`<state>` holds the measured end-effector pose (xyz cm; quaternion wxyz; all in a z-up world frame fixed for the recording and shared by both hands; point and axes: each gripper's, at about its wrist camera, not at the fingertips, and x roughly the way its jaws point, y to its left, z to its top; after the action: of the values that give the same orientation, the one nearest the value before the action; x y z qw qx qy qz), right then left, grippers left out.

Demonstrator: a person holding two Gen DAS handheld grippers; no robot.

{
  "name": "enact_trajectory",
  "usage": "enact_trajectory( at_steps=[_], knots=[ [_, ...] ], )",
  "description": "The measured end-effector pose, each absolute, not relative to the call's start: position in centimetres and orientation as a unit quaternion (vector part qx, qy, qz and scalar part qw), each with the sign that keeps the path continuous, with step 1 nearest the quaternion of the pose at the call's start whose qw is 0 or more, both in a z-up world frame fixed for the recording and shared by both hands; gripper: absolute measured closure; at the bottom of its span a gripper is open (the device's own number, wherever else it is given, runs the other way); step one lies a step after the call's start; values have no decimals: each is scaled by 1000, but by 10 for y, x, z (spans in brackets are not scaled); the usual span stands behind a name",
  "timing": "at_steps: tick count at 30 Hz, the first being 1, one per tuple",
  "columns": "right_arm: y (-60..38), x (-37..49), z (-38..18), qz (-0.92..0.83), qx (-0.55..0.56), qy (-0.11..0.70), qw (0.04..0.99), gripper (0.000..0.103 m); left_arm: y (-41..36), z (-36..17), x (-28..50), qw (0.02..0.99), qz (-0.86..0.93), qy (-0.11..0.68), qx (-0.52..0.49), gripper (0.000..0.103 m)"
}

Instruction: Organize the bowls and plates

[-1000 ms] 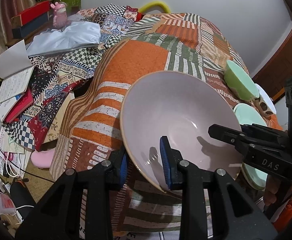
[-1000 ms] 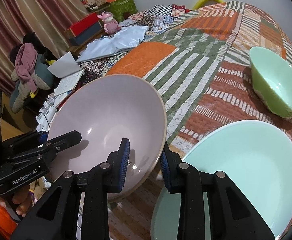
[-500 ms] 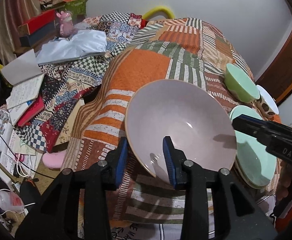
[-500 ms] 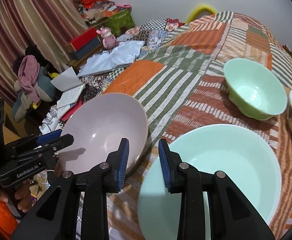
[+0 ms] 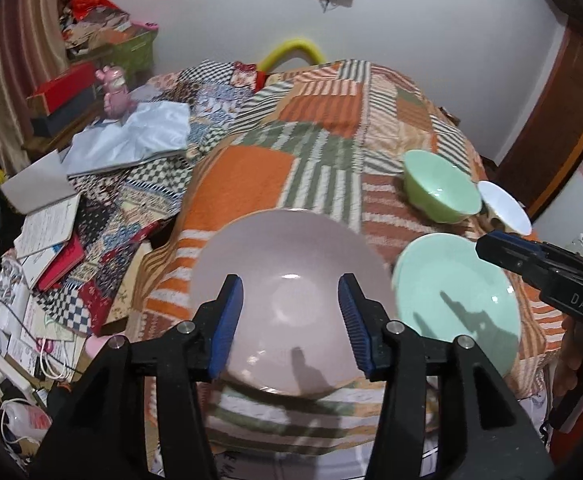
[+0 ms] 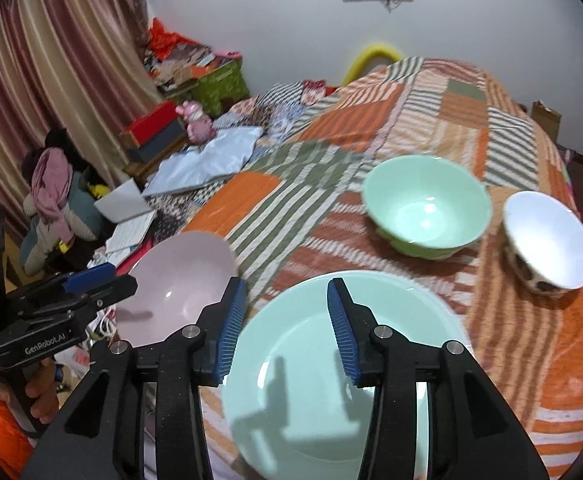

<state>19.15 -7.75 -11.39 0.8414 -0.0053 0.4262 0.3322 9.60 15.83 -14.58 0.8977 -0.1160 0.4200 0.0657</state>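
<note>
Left gripper (image 5: 290, 322) fingers spread wide, holding nothing; right gripper (image 6: 286, 327) likewise spread, empty.

Bare quilt (image 6: 323, 184) beyond pink bowl (image 6: 179, 276)

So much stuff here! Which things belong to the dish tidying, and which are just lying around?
Part of the job: pink plate, mint plate, green bowl, white spotted bowl.

Just lying about: pink figurine, notebooks, red box, stuffed toy, patchwork quilt.
</note>
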Motion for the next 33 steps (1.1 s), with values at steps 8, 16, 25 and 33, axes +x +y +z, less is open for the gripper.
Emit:
enact_trajectory(
  at_steps=[8,16,25,33],
  knots=[
    [-108,211,-114,302,18,423,854,64,122,-138,122,905,40,411,-100,44],
    [-137,235,-125,270,34,432,860,64,104,-139,164,903,21,416,-102,40],
    [-153,263,-146,239,54,456,856,64,87,-143,214,900,-8,427,-91,35],
    [-152,285,-164,226,58,479,846,64,77,-158,260,893,-14,444,-77,35]
  ],
)
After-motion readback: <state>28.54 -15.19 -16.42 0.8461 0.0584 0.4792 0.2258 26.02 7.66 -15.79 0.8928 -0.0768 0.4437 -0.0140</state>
